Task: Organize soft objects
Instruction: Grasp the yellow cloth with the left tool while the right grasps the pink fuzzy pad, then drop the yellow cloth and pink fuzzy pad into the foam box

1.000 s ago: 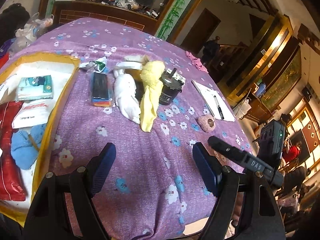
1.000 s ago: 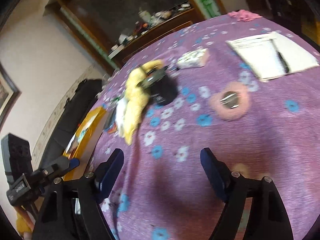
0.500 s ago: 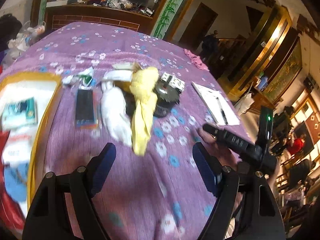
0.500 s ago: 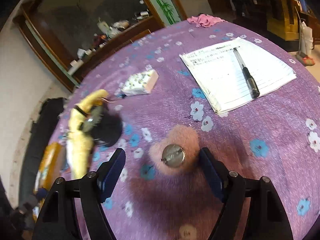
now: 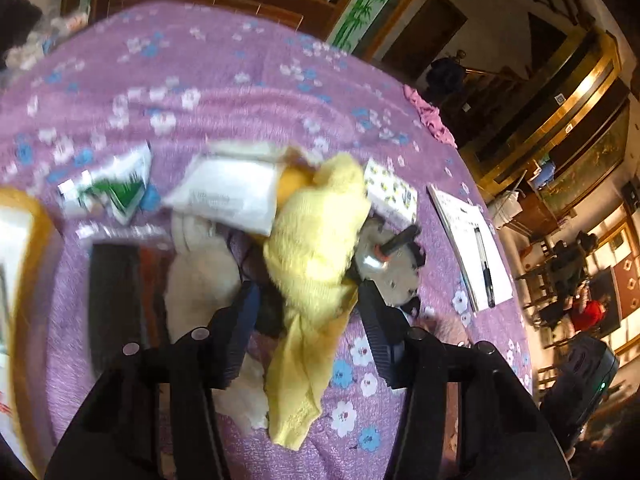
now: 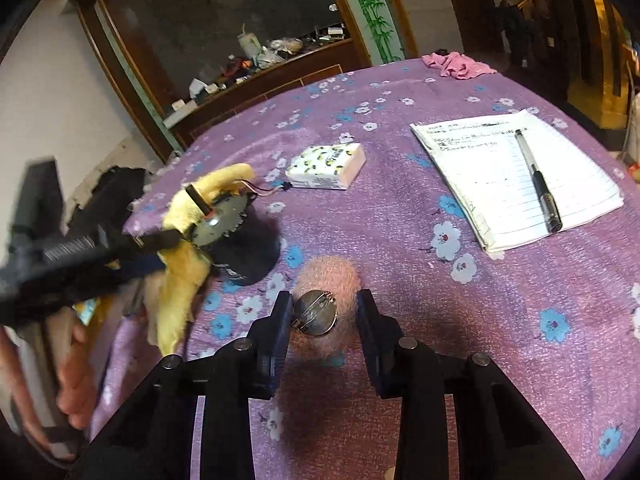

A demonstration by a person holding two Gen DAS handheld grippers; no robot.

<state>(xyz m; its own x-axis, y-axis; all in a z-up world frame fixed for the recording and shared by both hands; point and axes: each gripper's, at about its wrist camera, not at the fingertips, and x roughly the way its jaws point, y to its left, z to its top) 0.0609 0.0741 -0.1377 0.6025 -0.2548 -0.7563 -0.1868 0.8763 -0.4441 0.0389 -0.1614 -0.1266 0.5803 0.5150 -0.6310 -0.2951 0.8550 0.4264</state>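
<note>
A yellow soft cloth [image 5: 316, 248] lies over a black motor [image 5: 384, 268] on the purple flowered tablecloth, next to a white soft cloth [image 5: 200, 272]. My left gripper [image 5: 306, 300] is open, its fingers on either side of the yellow cloth. The yellow cloth [image 6: 180, 280] and motor [image 6: 240, 240] also show in the right wrist view. My right gripper [image 6: 324, 316] is open, its fingers either side of a pink fluffy pompom brooch [image 6: 326, 288] with a metal pin back.
A yellow-rimmed tray [image 5: 24, 240] is at the left. A white packet [image 5: 228, 196], a green-white wrapper [image 5: 116, 188], a dark flat item [image 5: 114, 292], a tissue pack [image 6: 328, 166], a notepad with pen [image 6: 508, 172] and a pink rag [image 6: 460, 65] lie on the table.
Both grippers moved forward and down. The left now straddles the yellow cloth; the right now straddles the pink pompom brooch. Both sets of jaws have narrowed.
</note>
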